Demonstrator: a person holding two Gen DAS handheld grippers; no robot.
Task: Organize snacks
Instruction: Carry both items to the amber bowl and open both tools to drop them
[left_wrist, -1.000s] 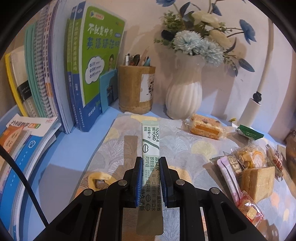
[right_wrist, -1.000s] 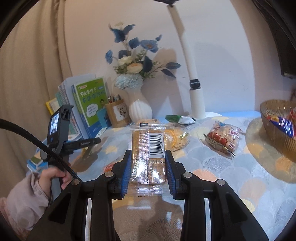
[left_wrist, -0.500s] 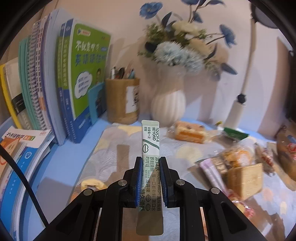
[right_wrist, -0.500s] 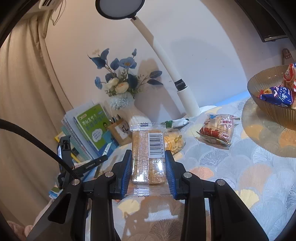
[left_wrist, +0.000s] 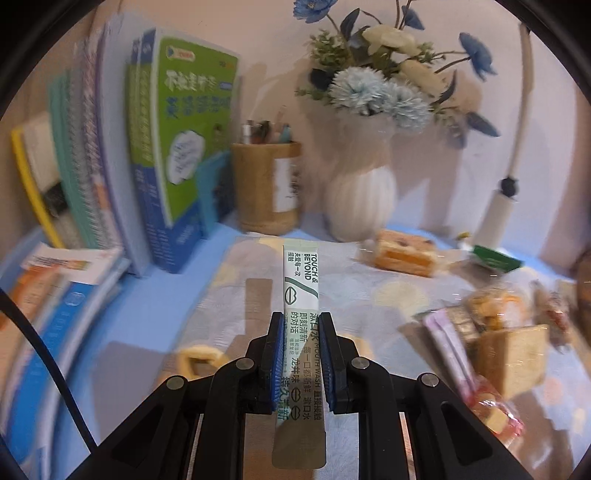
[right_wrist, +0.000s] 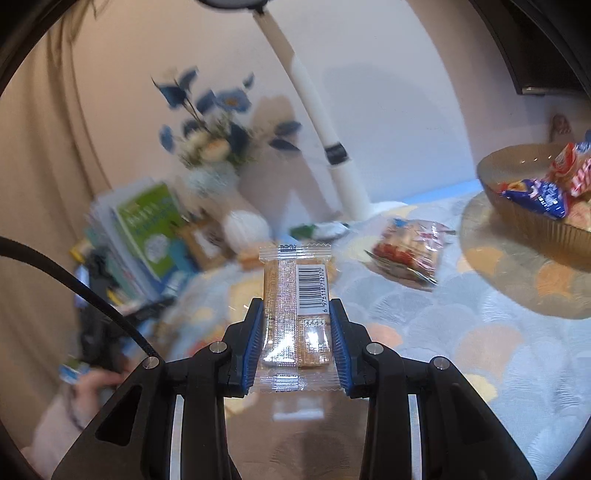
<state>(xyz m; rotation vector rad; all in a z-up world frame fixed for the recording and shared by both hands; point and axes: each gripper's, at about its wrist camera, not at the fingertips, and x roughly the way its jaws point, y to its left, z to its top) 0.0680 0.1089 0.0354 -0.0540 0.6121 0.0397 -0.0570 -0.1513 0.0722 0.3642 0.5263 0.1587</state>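
My left gripper (left_wrist: 301, 317) is shut on a long pale green mouthwash sachet (left_wrist: 300, 280) and holds it above the patterned tablecloth. My right gripper (right_wrist: 296, 304) is shut on a clear-wrapped cracker pack with a barcode (right_wrist: 295, 295), held above the cloth. A ribbed amber bowl (right_wrist: 517, 206) with several wrapped snacks stands at the right of the right wrist view. Loose snacks lie on the cloth: a red-and-white pack (right_wrist: 406, 251), a sandwich cake (left_wrist: 402, 253), a toast pack (left_wrist: 513, 354) and a pink sachet (left_wrist: 447, 343).
Upright books (left_wrist: 173, 155), a wooden pen holder (left_wrist: 267, 188) and a white vase of blue flowers (left_wrist: 360, 199) line the back wall. A white lamp stand (right_wrist: 343, 173) rises behind. A green packet (left_wrist: 495, 256) lies near it. More books (left_wrist: 55, 295) lie flat at left.
My right gripper has swung right with the cracker pack, bringing the bowl more into view. My left gripper has shifted a little, then moved back down towards the cloth, still holding the sachet.
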